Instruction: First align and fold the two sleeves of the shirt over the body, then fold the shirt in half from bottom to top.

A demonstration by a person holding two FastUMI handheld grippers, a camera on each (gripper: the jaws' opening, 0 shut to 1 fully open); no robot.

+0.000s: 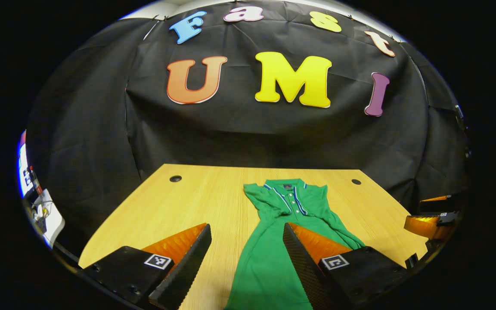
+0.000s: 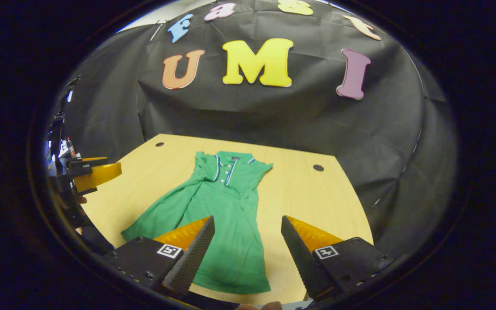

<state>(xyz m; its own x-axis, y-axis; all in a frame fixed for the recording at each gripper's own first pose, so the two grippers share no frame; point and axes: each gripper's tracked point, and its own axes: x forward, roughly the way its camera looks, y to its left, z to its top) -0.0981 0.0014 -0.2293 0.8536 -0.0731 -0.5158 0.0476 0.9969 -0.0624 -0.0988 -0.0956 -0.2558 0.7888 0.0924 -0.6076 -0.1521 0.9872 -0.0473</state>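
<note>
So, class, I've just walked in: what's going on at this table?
A person holds a two-finger gripper in each hand above a green polo shirt that lies face up on a wooden table. Both the left gripper and the right gripper are open and hold nothing. The shirt looks rumpled, its sleeves drawn inward, and the bottom-to-top fold is not yet done.

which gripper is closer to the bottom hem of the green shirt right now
Right, as far as these views tell. The right gripper hangs open just above the shirt's bottom hem. The left gripper hangs open over the shirt, straddling its left edge.
</note>
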